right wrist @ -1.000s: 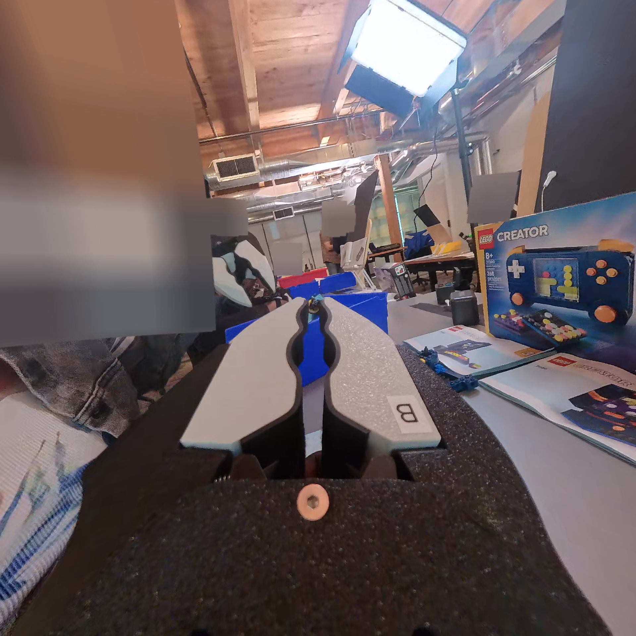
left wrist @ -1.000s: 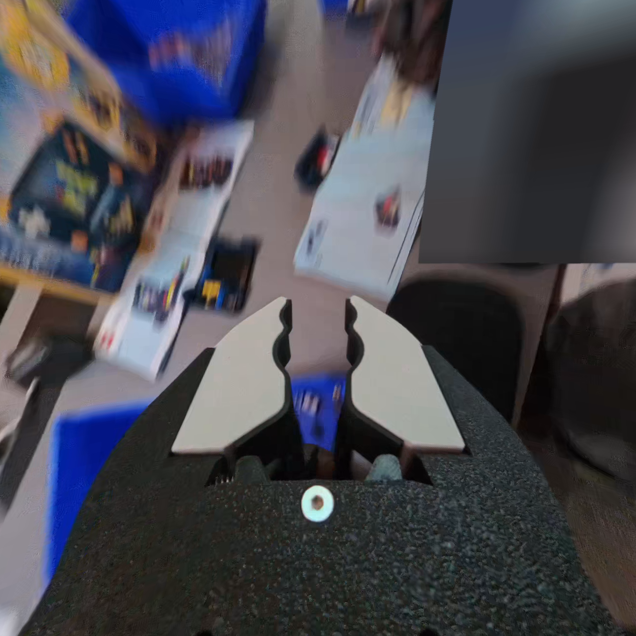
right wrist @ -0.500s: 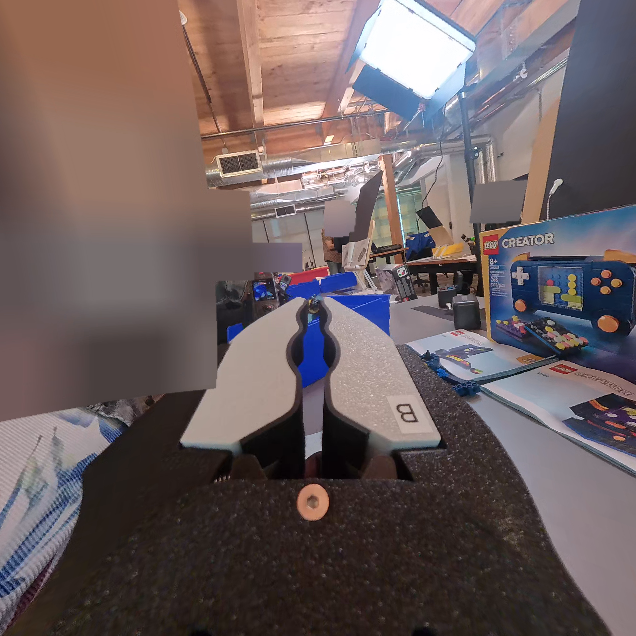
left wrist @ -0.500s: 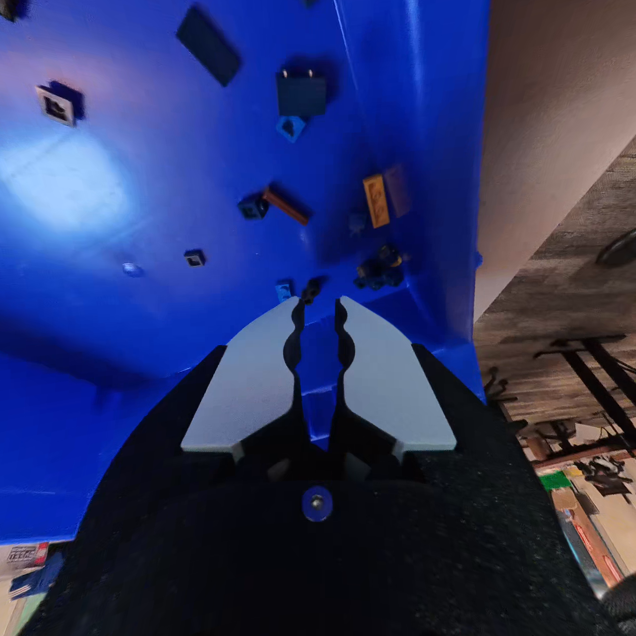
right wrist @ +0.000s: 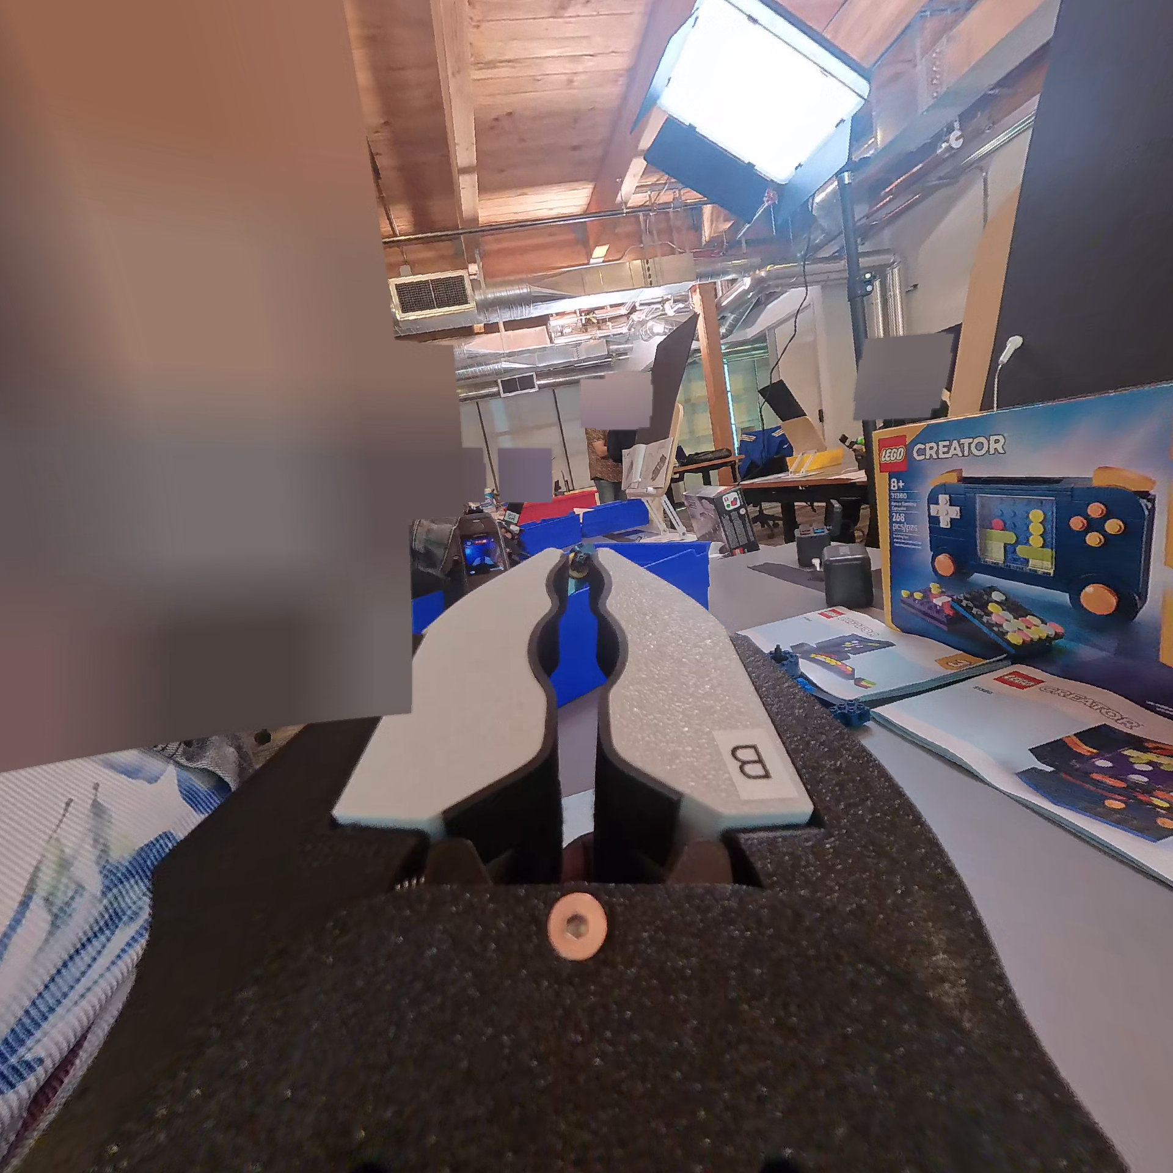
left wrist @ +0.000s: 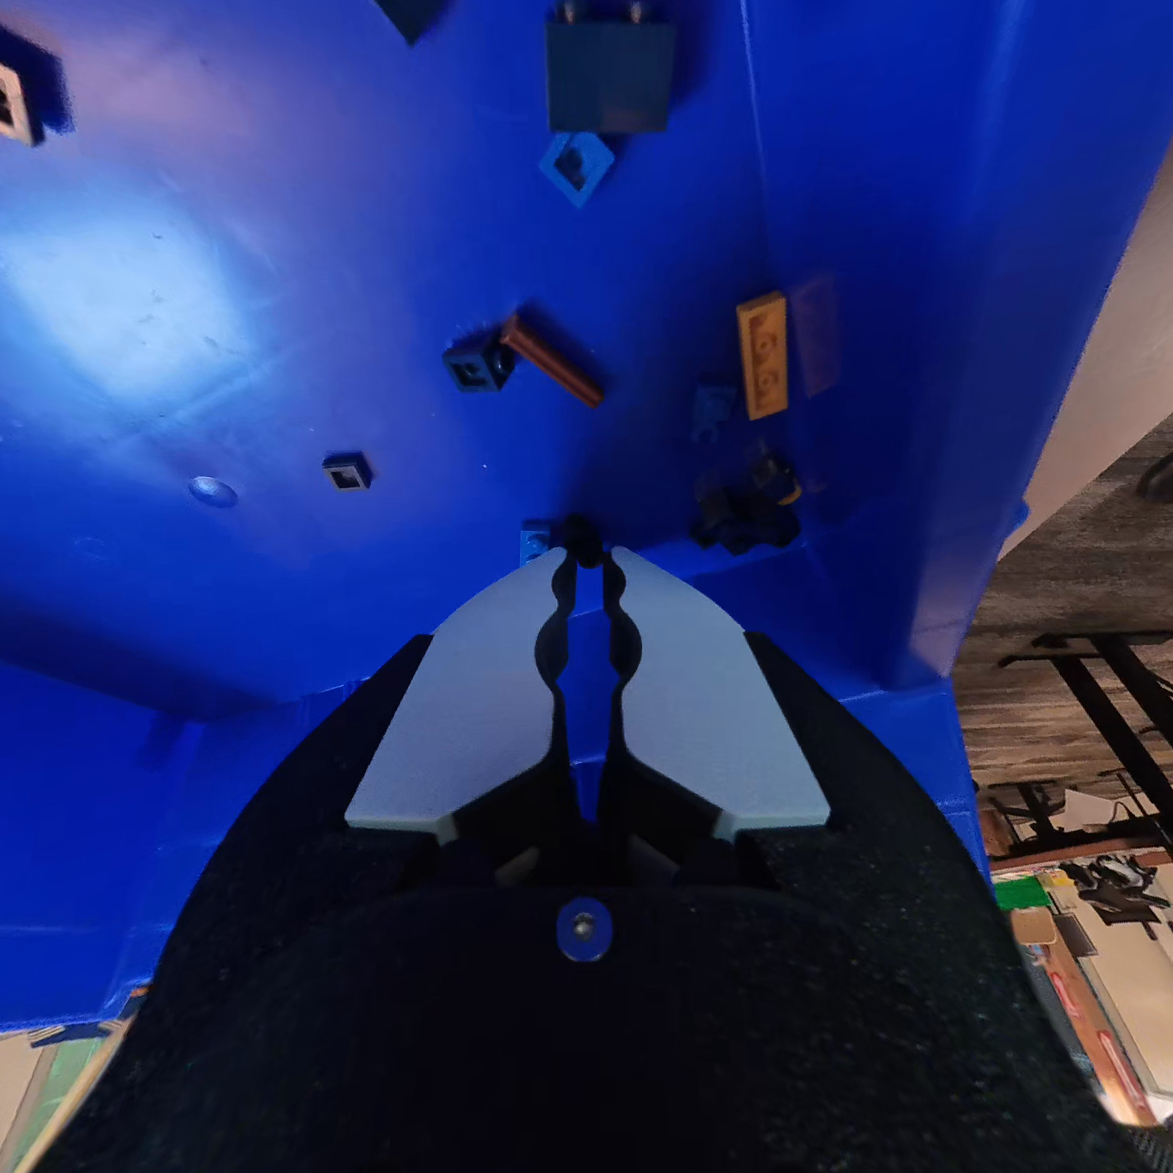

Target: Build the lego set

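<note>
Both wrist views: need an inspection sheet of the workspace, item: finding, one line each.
Surface: grey table; the left wrist view looks into a blue bin.
Job's things: loose small bricks on the bin floor, among them a yellow plate, a brown bar and a dark slope brick.
Clutter: toy-set box, two instruction booklets, dark cube.
Grippers: left gripper closed on a small dark piece at its tips; right gripper closed on a small dark-and-yellow piece, above the table.
Cables: one hangs from the studio light.
Surroundings: wooden ceiling, ducts, further desks, a person standing far back.
</note>
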{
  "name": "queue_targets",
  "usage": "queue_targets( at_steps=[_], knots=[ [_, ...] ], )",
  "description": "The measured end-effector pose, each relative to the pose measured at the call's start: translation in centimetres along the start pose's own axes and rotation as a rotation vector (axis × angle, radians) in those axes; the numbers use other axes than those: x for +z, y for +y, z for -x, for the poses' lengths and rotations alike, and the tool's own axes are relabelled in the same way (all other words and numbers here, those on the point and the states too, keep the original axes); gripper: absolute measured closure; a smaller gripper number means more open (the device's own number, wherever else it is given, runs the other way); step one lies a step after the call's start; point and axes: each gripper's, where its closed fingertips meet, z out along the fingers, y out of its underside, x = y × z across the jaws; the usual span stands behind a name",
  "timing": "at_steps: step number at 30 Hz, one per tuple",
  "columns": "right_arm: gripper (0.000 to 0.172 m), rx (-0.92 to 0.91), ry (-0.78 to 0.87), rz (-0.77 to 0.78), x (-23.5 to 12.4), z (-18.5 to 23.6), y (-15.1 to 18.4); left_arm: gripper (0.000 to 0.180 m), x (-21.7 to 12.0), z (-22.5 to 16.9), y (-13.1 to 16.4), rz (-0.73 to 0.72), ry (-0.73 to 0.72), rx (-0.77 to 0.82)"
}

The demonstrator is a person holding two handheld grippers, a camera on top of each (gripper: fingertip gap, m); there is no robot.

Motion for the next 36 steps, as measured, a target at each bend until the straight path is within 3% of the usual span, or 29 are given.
queue_targets(
  at_steps=[4, 6, 8, 10, 12, 13, 15, 18, 21, 24, 31, 33, 36],
  knots=[
    [0.166, -0.025, 0.011, -0.009, -0.4, -0.1, -0.7, 0.173, -1.7, 0.8, 0.6, 0.021, -0.068, -0.073],
    [0.166, -0.065, 0.045, -0.036, -1.3, -0.5, -2.1, 0.174, -6.2, 2.7, 1.2, -0.015, -0.26, -0.208],
    [0.166, -0.105, 0.108, -0.085, -2.7, -1.3, -3.8, 0.174, -12.7, 4.2, -1.2, -0.251, -0.471, -0.34],
    [0.166, -0.141, 0.184, -0.137, -4.2, -2.2, -5.4, 0.174, -20.4, 4.3, -6.3, -0.616, -0.666, -0.361],
    [0.166, -0.173, 0.255, -0.182, -5.5, -2.9, -6.6, 0.174, -25.1, 1.3, -13.9, -0.943, -0.637, -0.205],
    [0.167, -0.182, 0.282, -0.198, -6.0, -3.2, -6.9, 0.174, -26.1, 0.1, -17.9, -1.04, -0.59, -0.118],
    [0.167, -0.197, 0.32, -0.218, -6.7, -3.6, -7.4, 0.174, -25.0, -1.9, -25.8, -1.083, -0.421, 0.042],
    [0.167, -0.213, 0.357, -0.239, -7.4, -4.1, -7.7, 0.174, -21.1, -1.9, -35.8, -0.99, -0.203, 0.165],
    [0.166, -0.193, 0.38, -0.254, -8.1, -4.6, -7.9, 0.174, -17.8, -0.7, -41.7, -0.861, -0.103, 0.197],
    [0.166, -0.175, 0.41, -0.272, -8.8, -5.0, -8.2, 0.172, -16.3, -0.2, -43.2, -0.804, -0.059, 0.189],
    [0.166, -0.112, 0.41, -0.282, -9.0, -5.3, -8.1, 0.149, -18.3, 0.0, -42.3, -1.008, 0.035, 0.141],
    [0.166, -0.095, 0.39, -0.241, -8.4, -5.3, -7.4, 0.145, -20.0, 0.4, -42.1, -1.178, 0.011, 0.117],
    [0.166, -0.002, 0.26, -0.134, -6.2, -4.5, -5.1, 0.142, -25.0, 1.7, -40.1, -1.597, -0.059, 0.022]
  ],
)
